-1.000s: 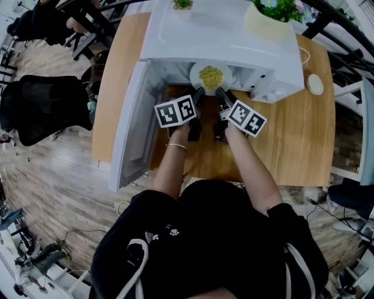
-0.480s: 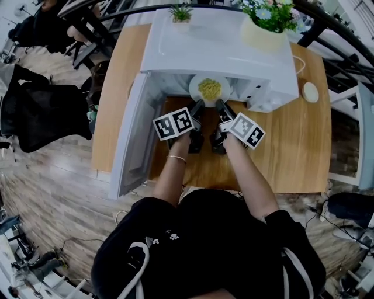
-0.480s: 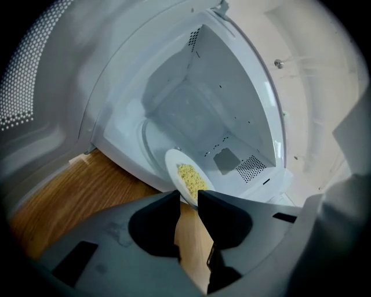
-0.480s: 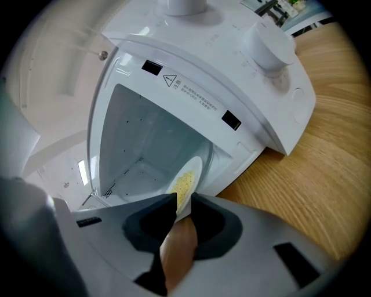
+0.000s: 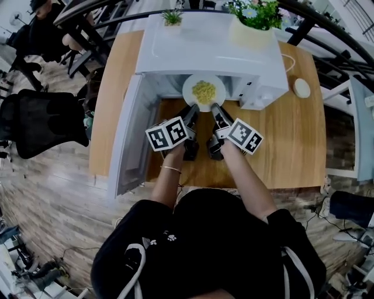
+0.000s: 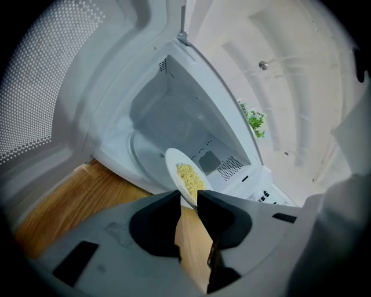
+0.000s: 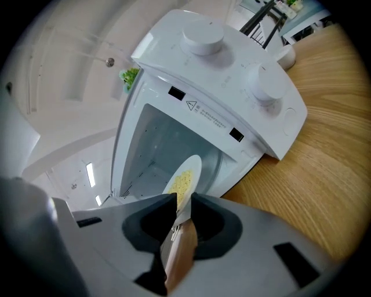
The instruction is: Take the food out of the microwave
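Note:
A white plate (image 5: 203, 92) of yellow food hangs at the mouth of the open white microwave (image 5: 210, 47). My left gripper (image 5: 191, 111) pinches the plate's near rim from the left; its jaws have just been closing on that rim. My right gripper (image 5: 215, 111) is shut on the same rim from the right. The left gripper view has the plate (image 6: 185, 178) tilted above the left gripper (image 6: 188, 198), with the cavity behind. In the right gripper view the plate (image 7: 184, 177) stands edge-on between the jaws of the right gripper (image 7: 184, 200).
The microwave door (image 5: 131, 134) hangs open to the left over the wooden table (image 5: 292, 140). A flower pot (image 5: 251, 26) and a small plant (image 5: 171, 17) stand on the microwave. A white round object (image 5: 301, 87) lies at the right. Black chairs (image 5: 41, 117) stand left.
The plate has come out of the cavity toward me and risen a little, with both grippers drawing back together. The left jaws have narrowed onto the rim.

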Available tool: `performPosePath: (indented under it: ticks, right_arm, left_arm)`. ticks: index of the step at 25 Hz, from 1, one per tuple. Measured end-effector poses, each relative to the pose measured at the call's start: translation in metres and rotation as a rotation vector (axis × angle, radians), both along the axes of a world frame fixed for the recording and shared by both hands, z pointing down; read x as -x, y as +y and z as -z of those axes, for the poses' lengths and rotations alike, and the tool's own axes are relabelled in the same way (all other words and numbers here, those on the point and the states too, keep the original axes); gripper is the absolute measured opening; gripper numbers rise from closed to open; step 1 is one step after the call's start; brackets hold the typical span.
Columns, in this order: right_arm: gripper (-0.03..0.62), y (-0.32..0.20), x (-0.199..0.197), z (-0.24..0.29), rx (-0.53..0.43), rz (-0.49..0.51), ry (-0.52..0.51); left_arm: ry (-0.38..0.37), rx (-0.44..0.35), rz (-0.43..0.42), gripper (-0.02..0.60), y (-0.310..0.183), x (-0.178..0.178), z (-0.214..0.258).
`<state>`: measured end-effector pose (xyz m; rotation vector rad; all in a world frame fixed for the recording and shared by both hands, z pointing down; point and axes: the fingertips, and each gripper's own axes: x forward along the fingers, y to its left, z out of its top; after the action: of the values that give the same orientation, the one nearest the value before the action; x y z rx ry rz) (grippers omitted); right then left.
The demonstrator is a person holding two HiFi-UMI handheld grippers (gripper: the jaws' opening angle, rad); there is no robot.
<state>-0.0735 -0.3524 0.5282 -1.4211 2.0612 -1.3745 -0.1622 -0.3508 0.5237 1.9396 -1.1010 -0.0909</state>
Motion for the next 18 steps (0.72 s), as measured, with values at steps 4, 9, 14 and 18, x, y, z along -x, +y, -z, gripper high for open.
performPosePath:
  ticks: [4, 9, 14, 18]
  right_arm:
    - [0.078, 0.016, -0.006, 0.01, -0.019, 0.01, 0.001]
    - [0.078, 0.035, -0.017, 0.024, -0.053, 0.035, -0.01]
    - [0.08, 0.061, -0.025, 0.028, -0.066, 0.06, -0.024]
    - [0.08, 0.079, -0.048, 0.047, -0.112, 0.078, 0.015]
  left_arm:
    - [-0.003, -0.023, -0.005, 0.089, 0.016, -0.006, 0.011]
    - [-0.025, -0.064, -0.011, 0.089, 0.035, -0.017, 0.027]
    - [-0.017, -0.075, -0.002, 0.089, 0.064, -0.026, 0.029]
    - [0.006, -0.097, 0.003, 0.089, 0.084, -0.048, 0.044]
